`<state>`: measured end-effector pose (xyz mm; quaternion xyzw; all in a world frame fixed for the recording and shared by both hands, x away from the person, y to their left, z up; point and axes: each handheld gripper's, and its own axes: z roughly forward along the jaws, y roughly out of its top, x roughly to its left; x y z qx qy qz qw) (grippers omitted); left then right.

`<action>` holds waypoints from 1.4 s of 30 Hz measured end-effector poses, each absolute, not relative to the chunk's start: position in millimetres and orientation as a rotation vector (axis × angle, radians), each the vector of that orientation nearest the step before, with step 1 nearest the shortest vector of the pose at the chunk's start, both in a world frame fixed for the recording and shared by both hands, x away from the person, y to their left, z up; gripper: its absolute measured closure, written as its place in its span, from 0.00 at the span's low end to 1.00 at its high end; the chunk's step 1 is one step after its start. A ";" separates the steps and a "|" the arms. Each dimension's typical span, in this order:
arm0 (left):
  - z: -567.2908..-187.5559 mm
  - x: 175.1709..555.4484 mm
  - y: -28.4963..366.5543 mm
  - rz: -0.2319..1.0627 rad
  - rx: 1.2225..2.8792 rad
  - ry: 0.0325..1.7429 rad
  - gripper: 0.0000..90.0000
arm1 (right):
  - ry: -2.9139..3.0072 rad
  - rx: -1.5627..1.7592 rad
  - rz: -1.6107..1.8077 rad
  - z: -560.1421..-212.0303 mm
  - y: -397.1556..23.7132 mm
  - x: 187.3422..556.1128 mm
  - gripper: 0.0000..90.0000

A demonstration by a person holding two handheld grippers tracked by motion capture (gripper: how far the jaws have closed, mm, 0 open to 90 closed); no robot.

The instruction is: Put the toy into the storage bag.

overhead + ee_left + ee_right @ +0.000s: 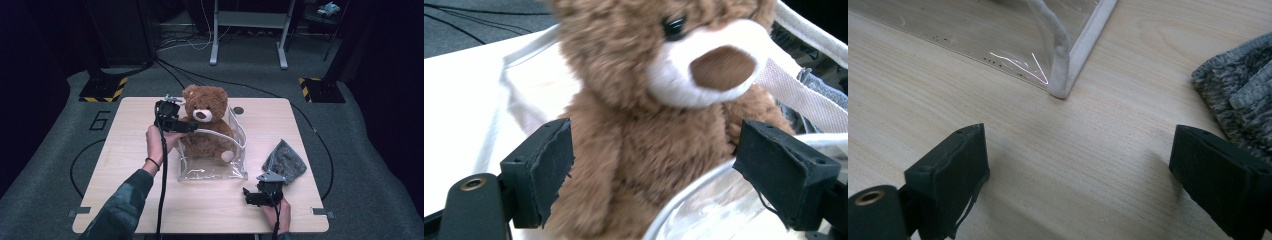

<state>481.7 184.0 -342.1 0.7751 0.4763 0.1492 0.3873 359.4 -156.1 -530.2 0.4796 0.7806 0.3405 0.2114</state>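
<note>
While your left gripper (186, 127) holds its jaws wide with nothing pressed between them, the teddy bear (207, 122) sits upright straight ahead of them, its body between the pads but untouched. It sits inside the clear bag (212, 170) at mid-surface, head above the rim. Your right gripper (250, 196), jaws also open and empty, rests near the bag's front corner, beside the grey cloth (286, 161), so the left is nearer.
</note>
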 end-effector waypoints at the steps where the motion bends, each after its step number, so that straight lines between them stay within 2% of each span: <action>1: -340.9 479.2 188.3 0.386 1.976 1.209 0.16 | 2.170 1.331 0.946 -530.2 -156.2 359.4 0.09; 9: -337.1 453.5 216.7 0.423 1.952 1.183 0.12 | 2.170 1.333 0.945 -530.1 -156.2 359.4 0.09; 18: -358.2 418.2 250.9 0.496 1.928 1.204 0.10 | 2.168 1.335 0.946 -530.2 -156.0 359.4 0.09; 24: -395.2 396.2 277.7 0.543 1.934 1.276 0.10 | 2.167 1.335 0.945 -530.2 -155.9 359.3 0.09; 29: -436.3 383.9 293.8 0.515 1.940 1.350 0.09 | 2.167 1.335 0.946 -530.2 -155.9 359.3 0.09; 37: -488.7 374.5 307.3 0.483 1.986 1.433 0.07 | 2.166 1.336 0.945 -530.2 -155.9 359.3 0.09; 42: -508.6 371.2 310.3 0.527 1.967 1.459 0.04 | 2.167 1.335 0.945 -530.2 -155.9 359.3 0.09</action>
